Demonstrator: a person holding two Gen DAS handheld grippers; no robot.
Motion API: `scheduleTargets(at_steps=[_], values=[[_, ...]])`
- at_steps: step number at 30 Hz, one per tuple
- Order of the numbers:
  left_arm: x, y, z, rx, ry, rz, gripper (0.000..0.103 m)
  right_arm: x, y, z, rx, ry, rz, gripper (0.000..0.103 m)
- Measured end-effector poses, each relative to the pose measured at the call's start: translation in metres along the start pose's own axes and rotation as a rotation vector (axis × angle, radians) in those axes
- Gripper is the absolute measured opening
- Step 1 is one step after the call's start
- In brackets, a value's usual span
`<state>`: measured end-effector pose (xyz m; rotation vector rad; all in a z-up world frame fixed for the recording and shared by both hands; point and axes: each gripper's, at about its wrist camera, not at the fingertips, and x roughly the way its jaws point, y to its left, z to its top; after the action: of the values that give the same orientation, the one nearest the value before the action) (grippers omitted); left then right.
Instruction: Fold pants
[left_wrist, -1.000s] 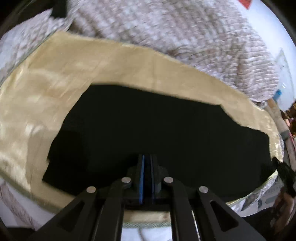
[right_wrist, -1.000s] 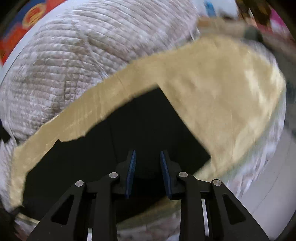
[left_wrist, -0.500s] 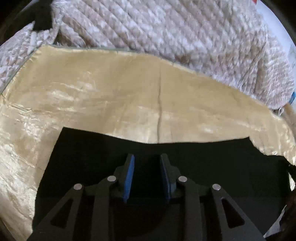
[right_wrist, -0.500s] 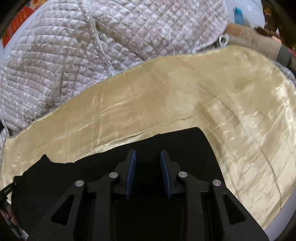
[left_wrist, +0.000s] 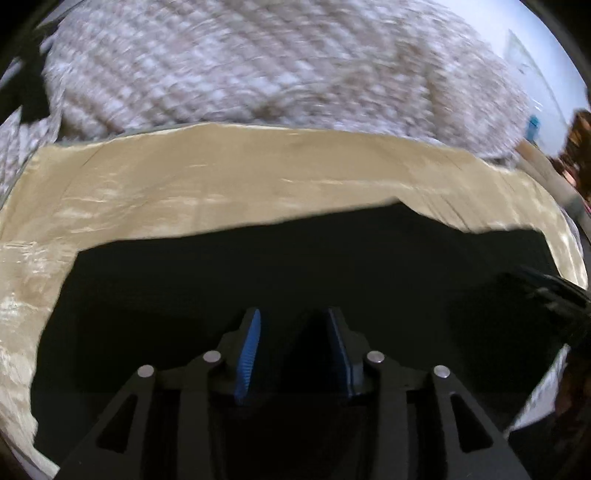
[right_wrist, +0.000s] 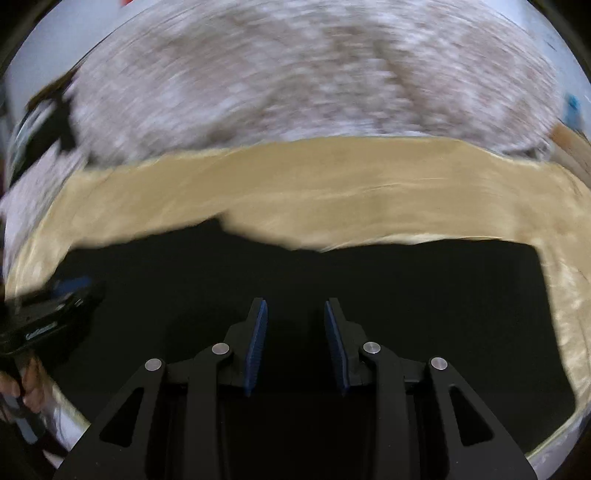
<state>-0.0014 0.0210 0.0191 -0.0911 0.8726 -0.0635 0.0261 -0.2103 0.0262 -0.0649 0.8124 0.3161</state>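
Now we have both tools over the black pants (left_wrist: 295, 273), which lie flat on the golden satin sheet (left_wrist: 207, 192) of the bed, with the quilted blanket (left_wrist: 258, 74) bunched behind them. Our left hand-held gripper (left_wrist: 293, 334) hovers with its jaws apart and nothing between the blue pads (left_wrist: 248, 354); the right hand-held gripper (right_wrist: 295, 325) is likewise spread and empty, above the same dark cloth. In each view the other tool shows at the edge of the frame, so we judge the two are set toward opposite ends of the garment.

The far edge of the pants steps unevenly, and we read that as layers not quite lined up, though the cloth is too dark to tell the folds apart. To do this step well, we should each come down on a matching edge, pinch through all layers and not just the top one, and lift together at an even height. Keeping the cloth taut between us should stop the middle from sagging. The slippery sheet may let the pants slide, so we should lay the fold down gently.
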Motion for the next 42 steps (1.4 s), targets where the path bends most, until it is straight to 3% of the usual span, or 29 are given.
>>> scheduleTargets(at_steps=[3,7,11,15,24,34,40,42], values=[[-0.014,-0.007,-0.023,-0.001,-0.024,-0.016,0.049,-0.001,0.03,-0.025,-0.046,0.025,0.041,0.032],[-0.031,-0.005,-0.055,-0.028,-0.071,-0.026,0.054,-0.014,0.042,-0.057,-0.04,-0.025,0.013,0.046],[-0.035,-0.012,-0.067,0.035,-0.114,0.015,0.055,-0.018,0.041,-0.069,-0.004,-0.043,0.023,0.055],[-0.036,-0.01,-0.069,0.025,-0.131,0.009,0.055,-0.018,0.044,-0.068,-0.008,-0.048,0.024,0.062],[-0.051,-0.006,-0.09,0.019,-0.165,0.021,0.061,-0.024,0.049,-0.077,-0.018,-0.04,-0.008,0.069],[-0.054,-0.008,-0.085,0.05,-0.145,0.05,0.062,-0.035,0.053,-0.078,-0.022,-0.039,-0.077,0.069],[-0.067,0.018,-0.077,-0.037,-0.197,0.103,0.062,-0.038,0.062,-0.069,-0.031,-0.052,-0.049,0.069],[-0.063,0.034,-0.077,-0.091,-0.178,0.14,0.062,-0.035,0.068,-0.065,-0.018,-0.048,-0.017,0.069]])
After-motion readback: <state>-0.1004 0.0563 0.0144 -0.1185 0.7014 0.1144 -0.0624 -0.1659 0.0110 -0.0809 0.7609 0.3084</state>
